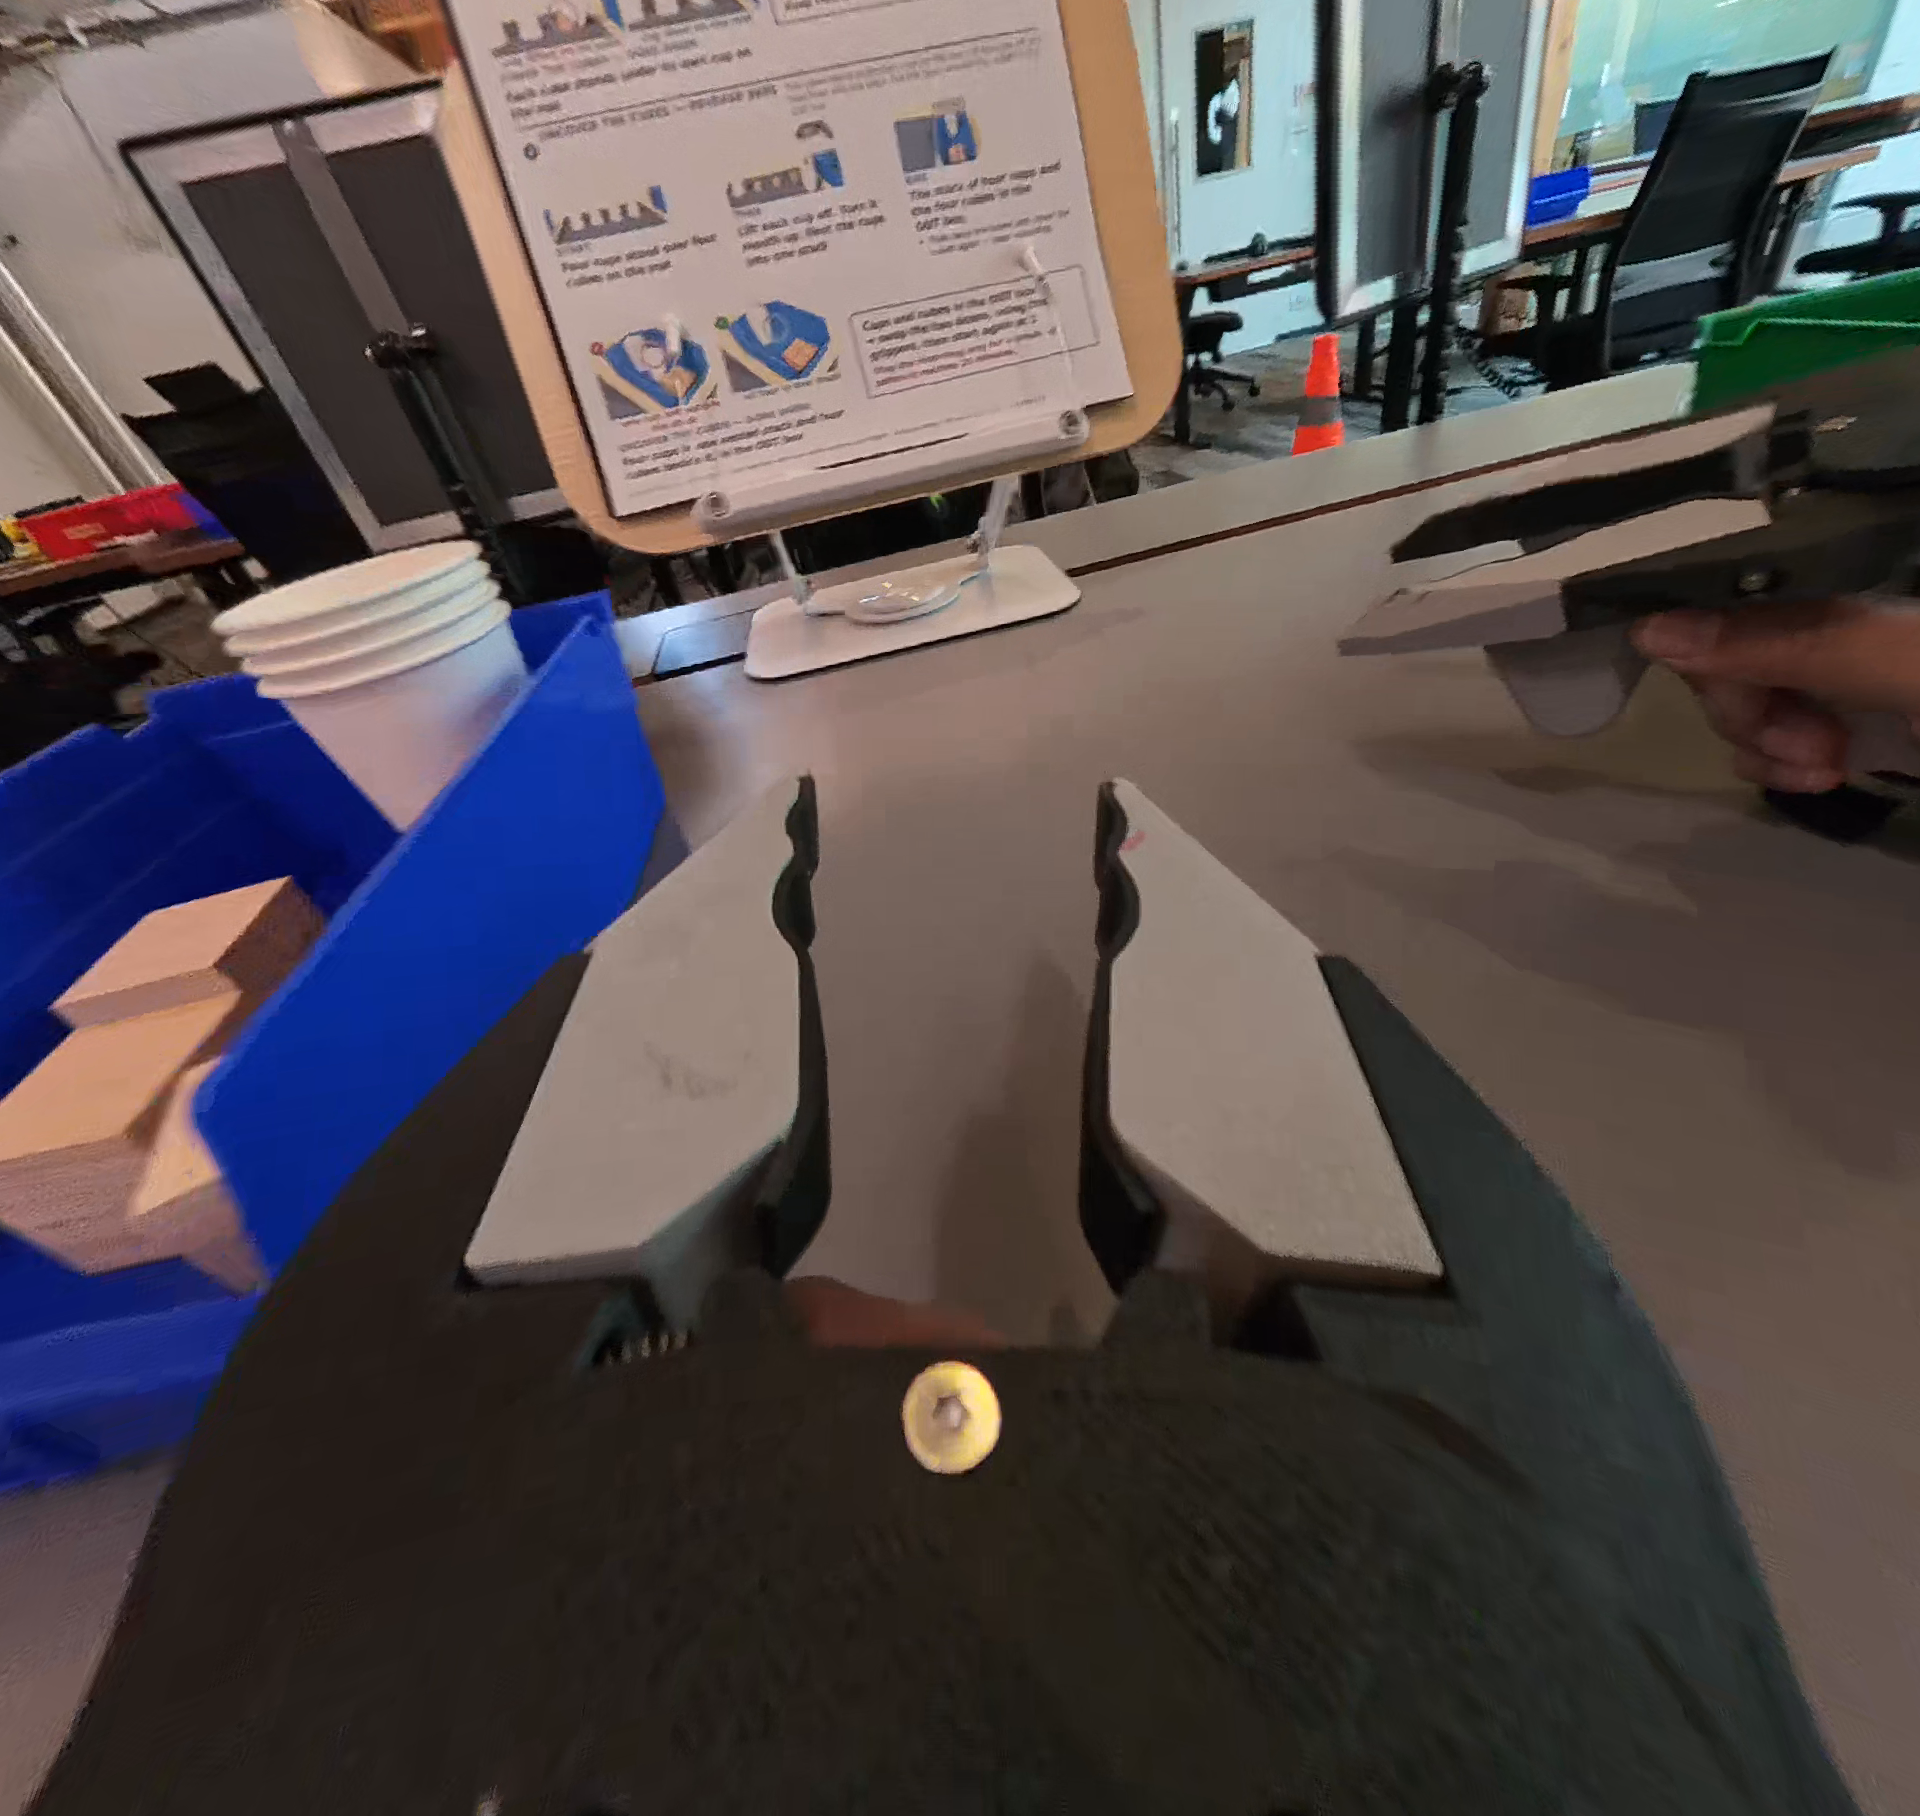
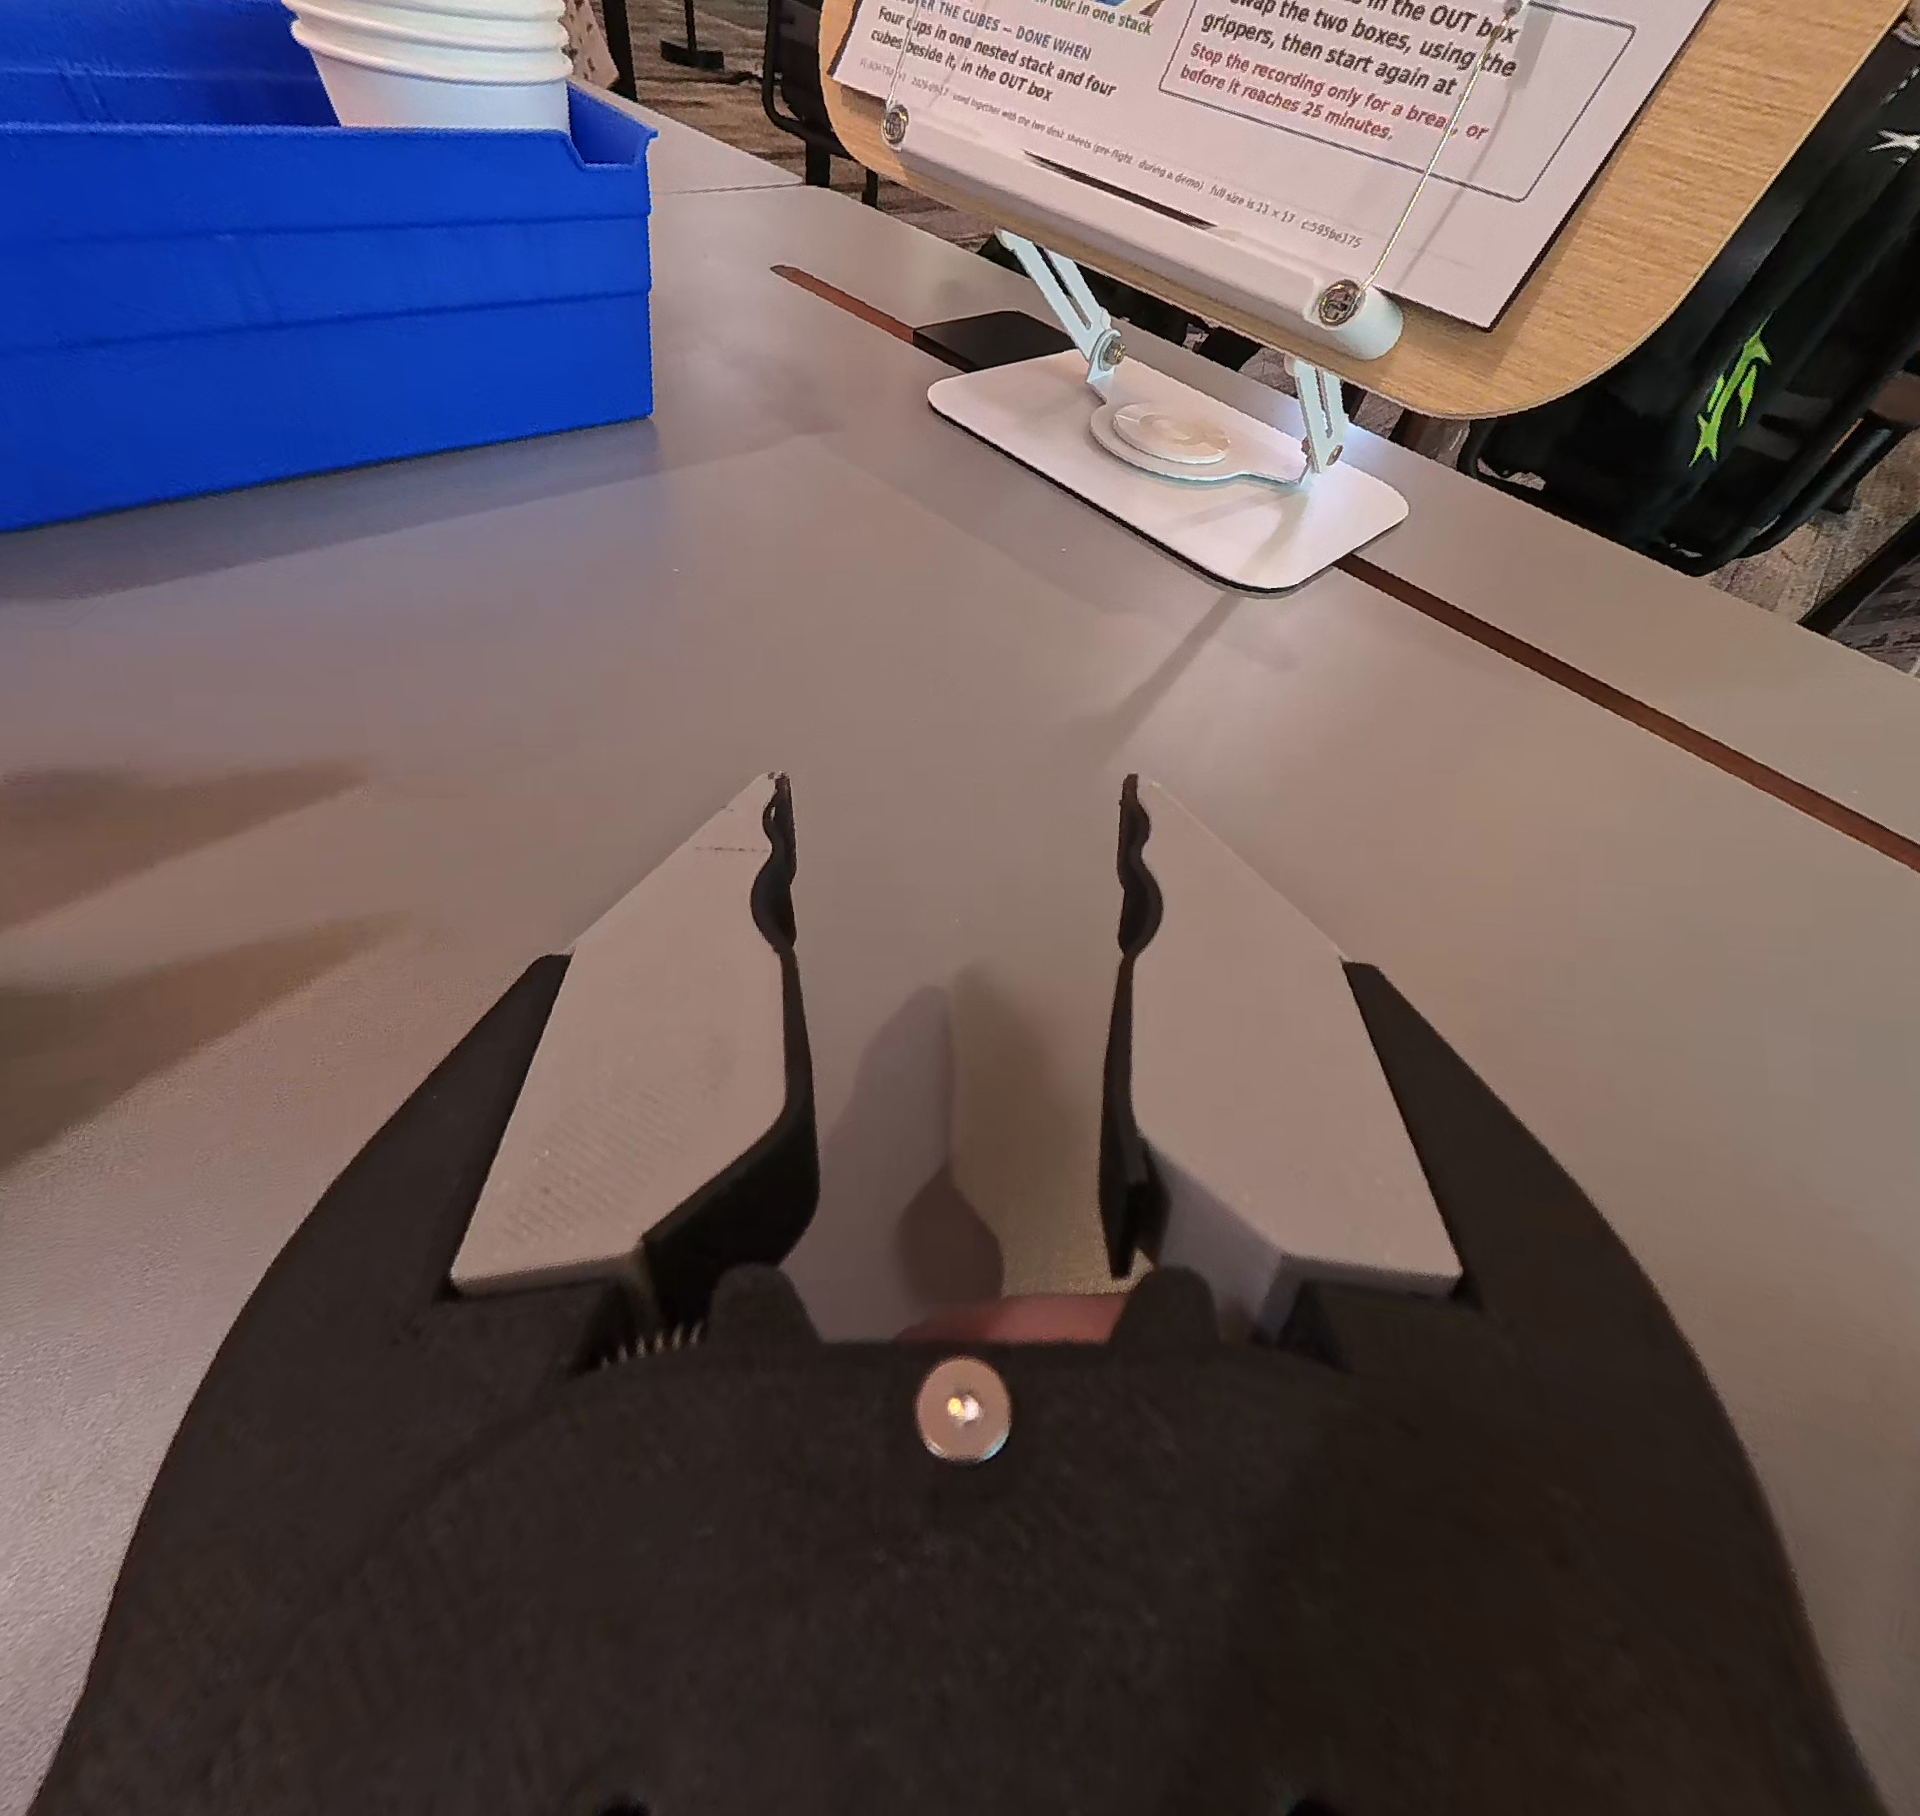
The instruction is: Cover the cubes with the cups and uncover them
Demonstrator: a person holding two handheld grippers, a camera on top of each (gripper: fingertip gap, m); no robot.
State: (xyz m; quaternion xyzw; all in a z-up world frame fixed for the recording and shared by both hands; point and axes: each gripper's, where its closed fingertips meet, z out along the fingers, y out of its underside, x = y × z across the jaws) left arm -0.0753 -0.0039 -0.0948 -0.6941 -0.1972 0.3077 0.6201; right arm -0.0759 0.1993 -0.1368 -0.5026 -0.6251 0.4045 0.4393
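A nested stack of white paper cups point(image 1: 384, 644) stands in a blue bin point(image 1: 436, 935) at the left, with several wooden cubes point(image 1: 166, 1018) lying in the bin beside it. My left gripper point(image 1: 956, 800) is open and empty over the grey table point(image 1: 1195, 727), just right of the bin. My right gripper point(image 2: 951, 790) is open and empty over the bare table point(image 2: 623, 675); it also shows in the left wrist view point(image 1: 1475, 582) at the right, held by a hand. The cup stack point(image 2: 426, 31) and the bin point(image 2: 312, 312) show at the upper left of the right wrist view.
An instruction sheet on a wooden stand point(image 1: 810, 208) with a white base point(image 1: 914, 608) sits at the table's far edge; the stand's base point(image 2: 1174, 478) shows in the right wrist view. A green bin point(image 1: 1818, 343) is at the far right. Chairs and desks lie beyond.
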